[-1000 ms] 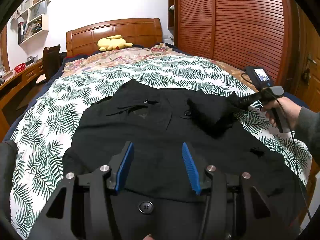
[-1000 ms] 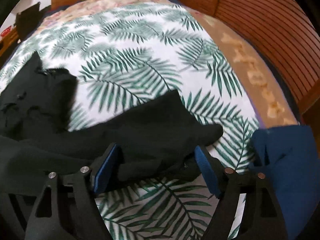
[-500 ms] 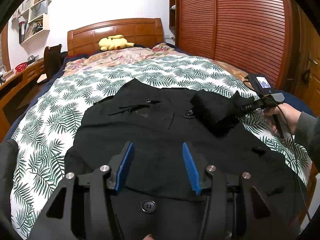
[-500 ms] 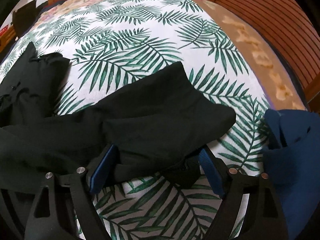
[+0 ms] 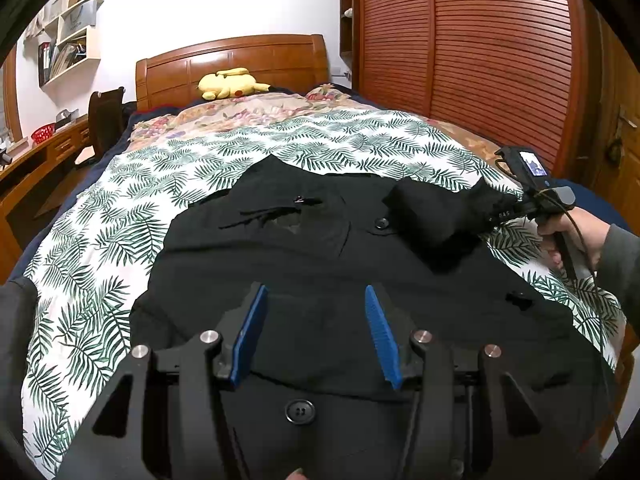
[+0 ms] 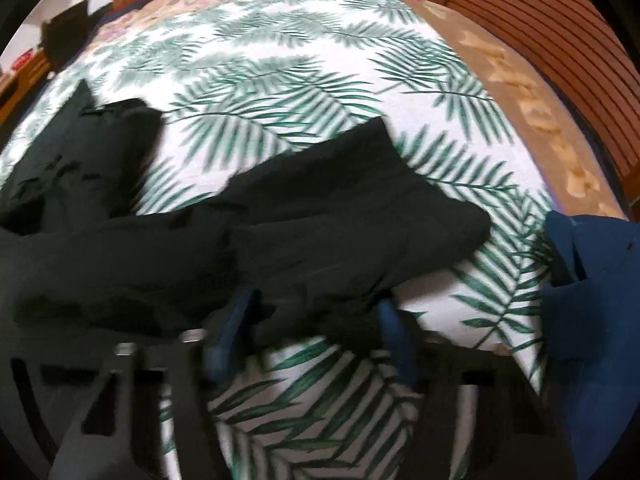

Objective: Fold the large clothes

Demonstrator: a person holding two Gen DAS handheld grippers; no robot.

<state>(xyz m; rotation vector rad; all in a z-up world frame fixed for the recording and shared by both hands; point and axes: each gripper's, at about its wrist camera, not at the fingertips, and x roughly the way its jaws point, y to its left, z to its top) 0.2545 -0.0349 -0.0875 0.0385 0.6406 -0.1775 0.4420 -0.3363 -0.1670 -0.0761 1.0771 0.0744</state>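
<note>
A large black coat (image 5: 320, 256) lies spread on the leaf-print bedspread (image 5: 120, 216), one button (image 5: 300, 412) near the camera. My left gripper (image 5: 315, 292) hovers open just above the coat's near part, with nothing between its blue pads. The coat's right sleeve (image 5: 432, 212) is folded inward over the chest. In the right wrist view, which is blurred, the sleeve's end (image 6: 340, 216) is bunched between the jaws of my right gripper (image 6: 314, 324) as they close, and both pads touch the cloth. The left wrist view shows the right gripper (image 5: 508, 210) held by a hand (image 5: 568, 236).
A dark blue garment (image 6: 588, 300) hangs at the bed's right edge. A yellow plush (image 5: 230, 84) lies by the wooden headboard. Slatted wardrobe doors (image 5: 480, 60) run close along the right side. A desk (image 5: 40, 152) and chair stand to the left.
The right gripper's pads have come together on the sleeve's end, and it has tipped and edged forward over the sleeve. The left gripper has not moved.
</note>
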